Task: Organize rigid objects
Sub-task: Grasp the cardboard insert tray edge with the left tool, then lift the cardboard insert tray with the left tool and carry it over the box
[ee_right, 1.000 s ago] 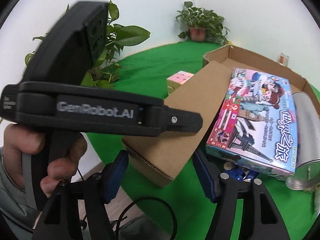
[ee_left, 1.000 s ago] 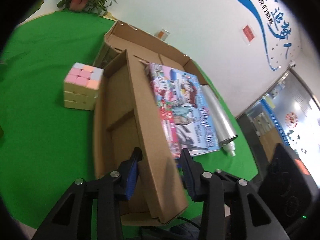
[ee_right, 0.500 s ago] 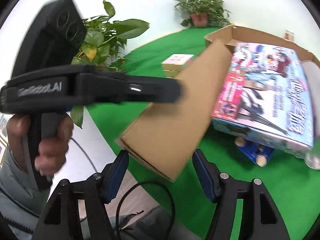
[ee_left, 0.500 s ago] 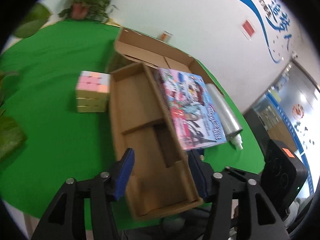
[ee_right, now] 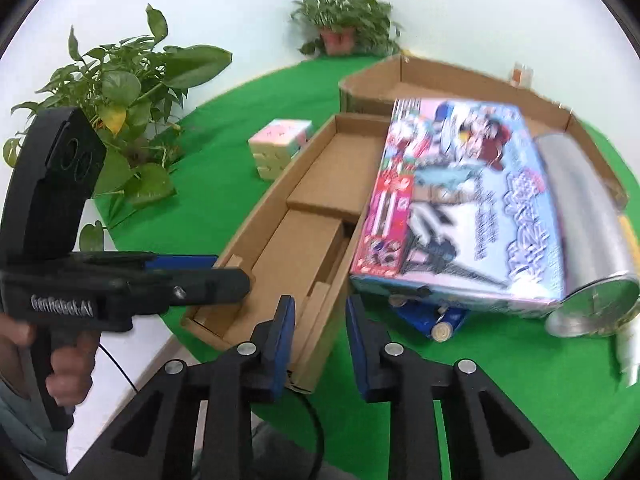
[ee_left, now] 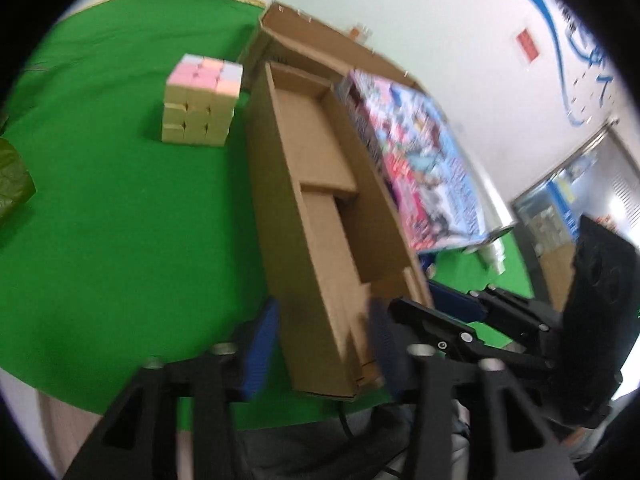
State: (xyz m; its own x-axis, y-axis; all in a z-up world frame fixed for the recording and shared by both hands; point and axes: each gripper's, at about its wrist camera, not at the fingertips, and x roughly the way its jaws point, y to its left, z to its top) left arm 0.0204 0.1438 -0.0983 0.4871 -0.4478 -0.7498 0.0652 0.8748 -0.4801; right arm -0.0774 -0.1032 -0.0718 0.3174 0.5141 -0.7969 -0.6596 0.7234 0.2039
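Now both claws grip the near end of the open cardboard box (ee_right: 288,248): left claw (ee_left: 320,344) across its left wall, right claw (ee_right: 320,344) on its right wall, both having just narrowed.

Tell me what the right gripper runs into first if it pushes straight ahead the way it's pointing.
Most likely the narrow cardboard box: the right gripper already straddles the near corner of its right side wall, so going on would drive along that wall. The colourful game box lies just right of that line; depth there is unclear.

"GenRobot.AI" in white on side of left gripper (ee_right: 230,270); Chinese print on colourful game box (ee_right: 460,204) blurred, unreadable.
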